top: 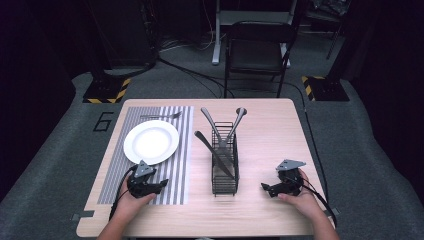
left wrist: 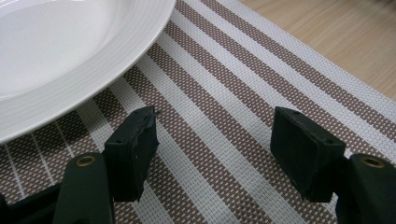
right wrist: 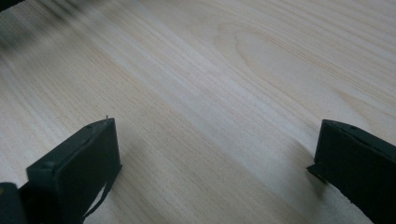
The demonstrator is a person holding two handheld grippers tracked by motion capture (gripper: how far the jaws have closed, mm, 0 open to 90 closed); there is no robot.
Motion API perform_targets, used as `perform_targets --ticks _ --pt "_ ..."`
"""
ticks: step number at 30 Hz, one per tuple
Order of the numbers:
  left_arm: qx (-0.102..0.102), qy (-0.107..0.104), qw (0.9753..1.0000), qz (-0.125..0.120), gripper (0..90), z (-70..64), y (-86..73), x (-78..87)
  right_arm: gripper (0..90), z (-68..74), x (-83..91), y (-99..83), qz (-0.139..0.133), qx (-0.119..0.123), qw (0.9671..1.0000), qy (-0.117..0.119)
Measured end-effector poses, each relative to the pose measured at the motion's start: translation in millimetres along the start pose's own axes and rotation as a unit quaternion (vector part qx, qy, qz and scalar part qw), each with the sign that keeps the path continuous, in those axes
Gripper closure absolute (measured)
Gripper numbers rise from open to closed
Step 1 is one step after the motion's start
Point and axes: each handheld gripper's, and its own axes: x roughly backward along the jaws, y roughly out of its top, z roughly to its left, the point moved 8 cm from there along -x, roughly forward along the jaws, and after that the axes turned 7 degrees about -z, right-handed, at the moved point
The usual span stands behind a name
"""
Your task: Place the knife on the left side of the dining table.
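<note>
With both tools open and empty, the right tool [top: 266, 188] at lower right should approach the cutlery basket [top: 225, 170] at centre from above, while the left tool [top: 161, 185] waits below the plate [top: 151, 141].

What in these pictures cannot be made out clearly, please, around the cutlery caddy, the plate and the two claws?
- Cutlery in the wire caddy, high view: the lower ends sit behind the mesh, and the pieces are too small to tell apart surely.
- Fork beyond the plate, high view: small and dim, tines unclear.
- Plate, left claw view: cut off by the top and left edges.
- Right claw view: the top left corner is a dark blur over the table.
</note>
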Motion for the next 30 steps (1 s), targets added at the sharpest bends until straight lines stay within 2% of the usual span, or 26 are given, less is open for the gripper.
perform_targets --ticks 28,30 --pt "-0.001 0.001 1.0000 -0.001 32.4 0.0 0.3 0.3 0.0 0.0 0.0 0.1 0.000 0.000 1.0000 0.000" --pt "0.007 -0.003 1.0000 -0.001 35.3 -1.3 1.1 1.7 0.0 0.1 0.0 0.1 0.000 0.000 1.0000 0.001"
